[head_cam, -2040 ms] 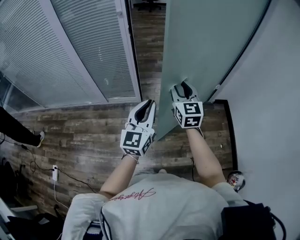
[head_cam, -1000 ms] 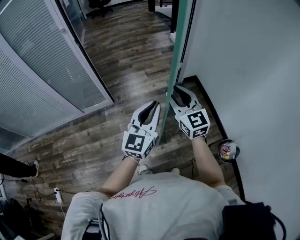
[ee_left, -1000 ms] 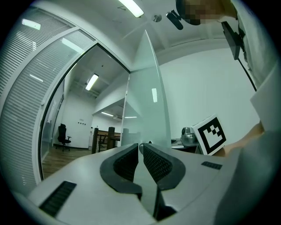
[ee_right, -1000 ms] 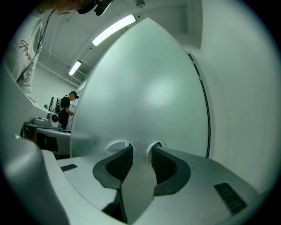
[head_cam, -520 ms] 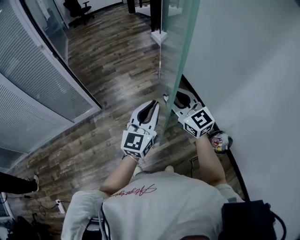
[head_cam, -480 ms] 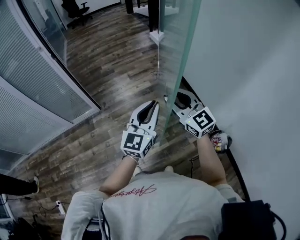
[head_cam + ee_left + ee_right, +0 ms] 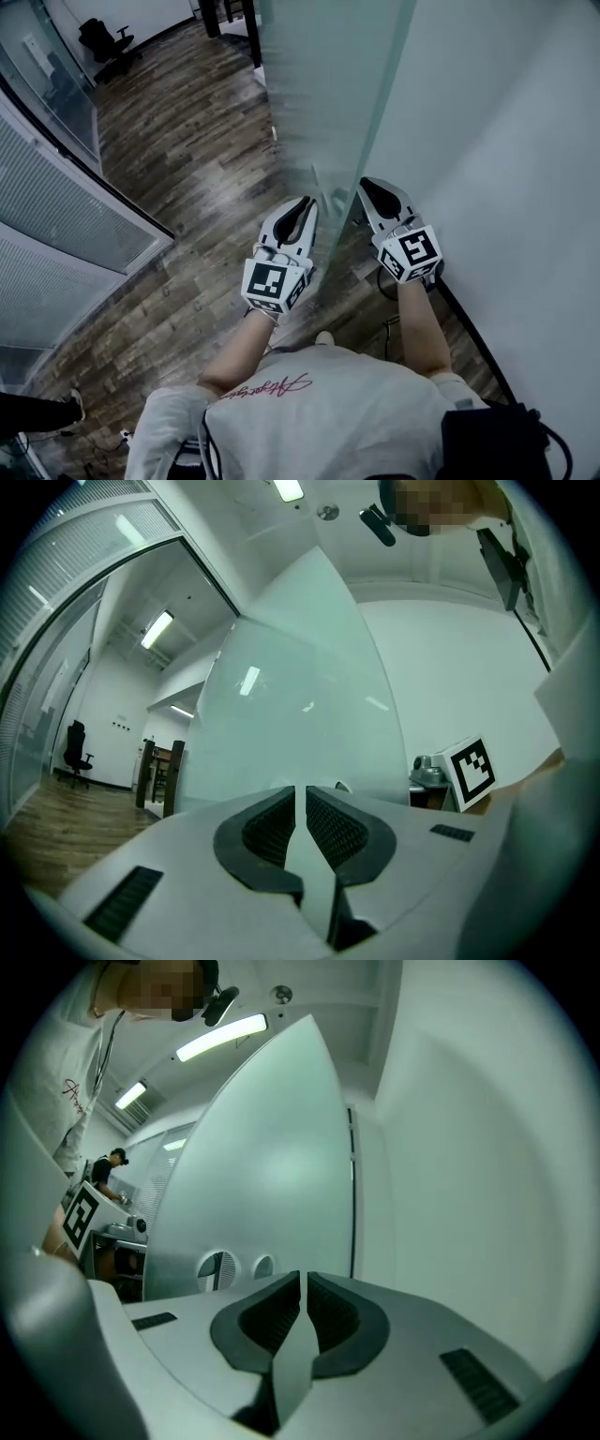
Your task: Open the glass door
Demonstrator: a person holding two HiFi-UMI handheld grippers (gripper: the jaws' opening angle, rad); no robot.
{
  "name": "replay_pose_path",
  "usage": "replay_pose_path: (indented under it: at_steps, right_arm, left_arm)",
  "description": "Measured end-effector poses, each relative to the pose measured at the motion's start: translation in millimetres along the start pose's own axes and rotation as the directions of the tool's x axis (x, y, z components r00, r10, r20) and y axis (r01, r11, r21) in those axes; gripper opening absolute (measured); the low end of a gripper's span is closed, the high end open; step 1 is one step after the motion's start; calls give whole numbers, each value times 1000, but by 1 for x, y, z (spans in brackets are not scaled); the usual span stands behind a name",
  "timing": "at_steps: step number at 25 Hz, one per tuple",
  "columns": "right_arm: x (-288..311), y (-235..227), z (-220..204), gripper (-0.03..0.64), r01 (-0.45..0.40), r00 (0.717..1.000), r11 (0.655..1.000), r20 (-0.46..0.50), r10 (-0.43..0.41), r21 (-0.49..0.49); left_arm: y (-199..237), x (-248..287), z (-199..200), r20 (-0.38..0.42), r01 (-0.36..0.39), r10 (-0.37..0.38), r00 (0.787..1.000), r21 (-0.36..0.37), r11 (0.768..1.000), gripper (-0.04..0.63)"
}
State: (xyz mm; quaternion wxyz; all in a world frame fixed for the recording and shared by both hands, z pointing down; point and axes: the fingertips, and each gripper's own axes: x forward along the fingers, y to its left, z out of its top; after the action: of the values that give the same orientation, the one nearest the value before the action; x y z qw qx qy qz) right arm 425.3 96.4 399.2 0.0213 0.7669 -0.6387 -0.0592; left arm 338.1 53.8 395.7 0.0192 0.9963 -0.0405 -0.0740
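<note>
The frosted glass door [image 7: 323, 103] stands edge-on in the head view, swung close to the white wall [image 7: 506, 141]. My left gripper [image 7: 302, 202] is on the door's left side, close to its lower edge, and its jaws are together with nothing between them. In the narrow gap between door and wall, my right gripper [image 7: 368, 186] has its jaws closing, also on nothing. The left gripper view has the glass door [image 7: 281, 714] just ahead of the left gripper [image 7: 301, 789]. In the right gripper view the glass door [image 7: 262, 1176] rises left of the right gripper [image 7: 303, 1277].
A wood-plank floor [image 7: 187, 150] runs left of the door. A partition with blinds [image 7: 56, 216] lines the left side. An office chair [image 7: 105, 37] stands far back. Black skirting [image 7: 469, 328] runs along the wall's foot on the right.
The door has swung further toward the wall and both grippers have moved along with it. The right gripper's jaws, wide before, have come together. The can by the wall is out of sight.
</note>
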Motion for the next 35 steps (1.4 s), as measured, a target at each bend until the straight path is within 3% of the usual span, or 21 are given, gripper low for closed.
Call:
replay_pose_path:
  at_steps: [4,8,16,35]
  right_arm:
    - [-33,-45,5,36,144,990,989,7,-144,19]
    - [-64,-79,10,36,292,956,956,-5,-292,5]
    - [-125,-109,24,36,468,883,883,-35,-469,-21]
    - [-184,-119,39,35,646,761,762,-28,-648,-46]
  left_arm:
    - [-30,33,-2,3,56,-56,998,-3,998,43]
    - [-51,56,-1,12,103,-103,995,-14,995,43]
    - [-99,86,14,28,202,-202,979,-24,979,43]
    - [-161,113,17,33,330,-329,944,-37,943,43]
